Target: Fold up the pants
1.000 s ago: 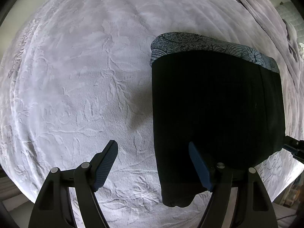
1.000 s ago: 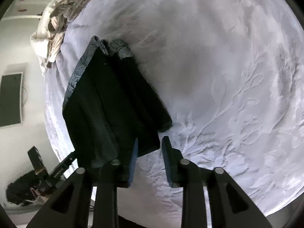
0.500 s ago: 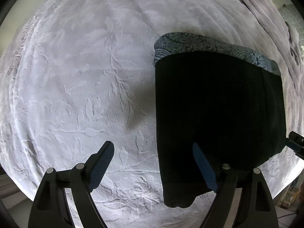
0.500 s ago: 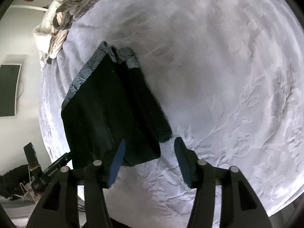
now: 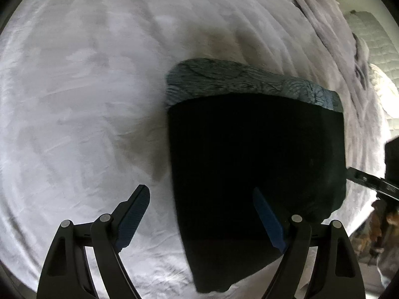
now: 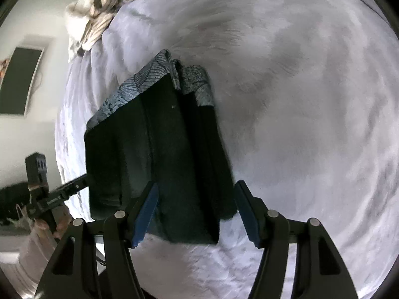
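Observation:
The black pants point(image 5: 256, 174) lie folded into a compact block on the bed, with a grey-blue patterned waistband point(image 5: 249, 82) at the far edge. They also show in the right wrist view point(image 6: 162, 154). My left gripper point(image 5: 202, 216) is open above the pants' near left edge and holds nothing. My right gripper point(image 6: 195, 209) is open over the pants' near right corner and holds nothing. The left gripper's body point(image 6: 47, 196) shows at the left of the right wrist view.
A pale lilac embossed bedspread point(image 5: 87, 99) covers the bed. A rumpled pile of bedding point(image 6: 99, 17) lies at the far corner. A dark screen point(image 6: 20, 79) hangs on the wall beyond the bed's left edge.
My right gripper has opened from nearly shut and let go of the pants' corner. Both grippers have shifted a little over the folded pants. The views are motion-blurred now.

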